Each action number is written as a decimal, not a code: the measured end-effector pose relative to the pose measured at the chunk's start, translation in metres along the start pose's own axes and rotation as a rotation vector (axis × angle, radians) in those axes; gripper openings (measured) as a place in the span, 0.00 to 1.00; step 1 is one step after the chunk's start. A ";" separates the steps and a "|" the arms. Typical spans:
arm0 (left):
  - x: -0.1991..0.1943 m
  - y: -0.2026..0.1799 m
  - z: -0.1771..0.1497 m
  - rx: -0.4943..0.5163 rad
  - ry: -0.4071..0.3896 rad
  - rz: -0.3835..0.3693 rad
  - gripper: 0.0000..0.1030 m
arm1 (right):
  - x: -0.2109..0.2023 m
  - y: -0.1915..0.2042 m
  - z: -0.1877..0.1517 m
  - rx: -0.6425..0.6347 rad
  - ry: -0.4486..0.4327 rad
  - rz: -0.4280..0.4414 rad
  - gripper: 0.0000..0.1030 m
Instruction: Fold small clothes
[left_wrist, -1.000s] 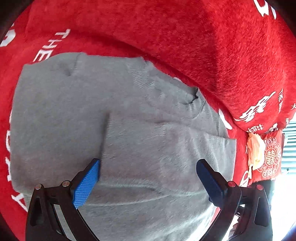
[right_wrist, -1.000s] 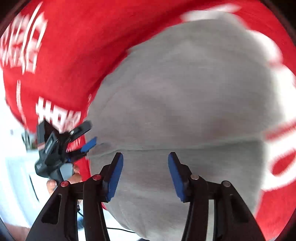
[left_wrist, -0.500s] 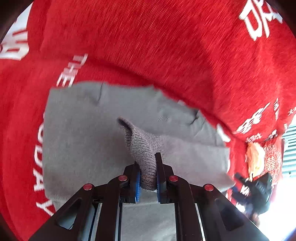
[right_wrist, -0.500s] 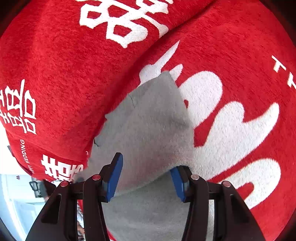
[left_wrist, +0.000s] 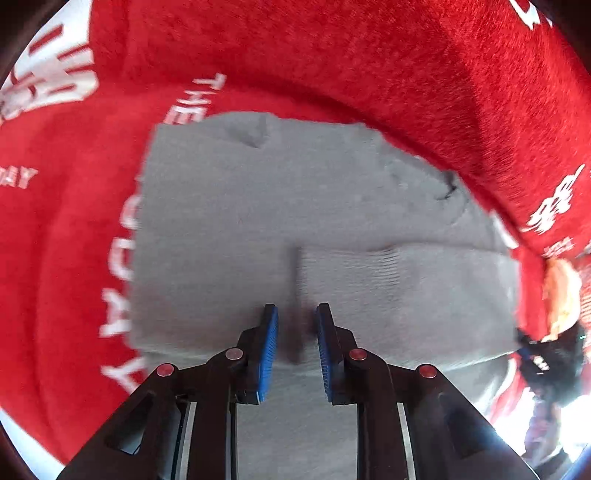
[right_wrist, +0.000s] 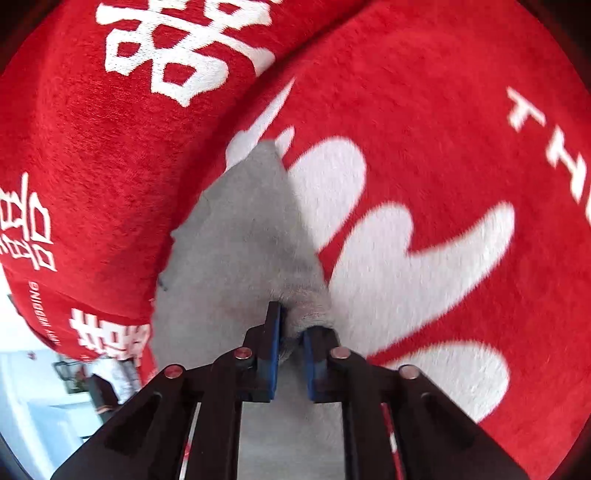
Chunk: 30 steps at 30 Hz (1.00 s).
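A grey knit sweater (left_wrist: 295, 192) lies flat on a red blanket (left_wrist: 66, 258), with one sleeve (left_wrist: 406, 280) folded across its body. My left gripper (left_wrist: 296, 310) hovers over the sleeve's cuff end. Its jaws are opening, a narrow gap shows between the blue pads (left_wrist: 267, 347), and no cloth is pinched there. In the right wrist view the sweater (right_wrist: 251, 229) tapers away to a corner. My right gripper (right_wrist: 295, 325) is closing, and a bunched fold of the sweater's edge is squeezed between its pads.
The red blanket (right_wrist: 424, 110) bears large white letters and shapes. A red padded backrest (left_wrist: 369, 55) rises just behind the sweater. A cream and orange object (left_wrist: 561, 295) sits at the right edge. A pale room shows past the blanket's edge (right_wrist: 44, 387).
The left gripper let the lifted sleeve cuff go; it now lies flat across the sweater and the jaws have parted. The right gripper's jaws went from wide to pinched on the sweater's edge.
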<state>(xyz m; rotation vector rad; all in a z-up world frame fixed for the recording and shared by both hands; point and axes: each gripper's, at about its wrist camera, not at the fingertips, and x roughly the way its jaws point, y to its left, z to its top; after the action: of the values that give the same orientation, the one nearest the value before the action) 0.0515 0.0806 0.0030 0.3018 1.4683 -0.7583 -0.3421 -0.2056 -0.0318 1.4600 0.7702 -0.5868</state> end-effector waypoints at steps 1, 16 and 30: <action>-0.003 0.005 0.000 0.000 0.004 0.016 0.22 | -0.002 0.000 -0.003 0.007 0.024 0.005 0.22; -0.001 -0.041 0.011 0.066 -0.021 0.064 0.22 | 0.010 0.026 0.071 -0.092 -0.024 -0.084 0.50; 0.018 -0.062 0.031 0.118 -0.051 0.195 0.22 | -0.013 0.017 0.092 -0.184 -0.050 -0.272 0.07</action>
<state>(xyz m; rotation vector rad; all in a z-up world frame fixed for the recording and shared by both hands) 0.0357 0.0110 0.0054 0.5048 1.3271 -0.6914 -0.3278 -0.2971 -0.0148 1.1770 0.9654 -0.7352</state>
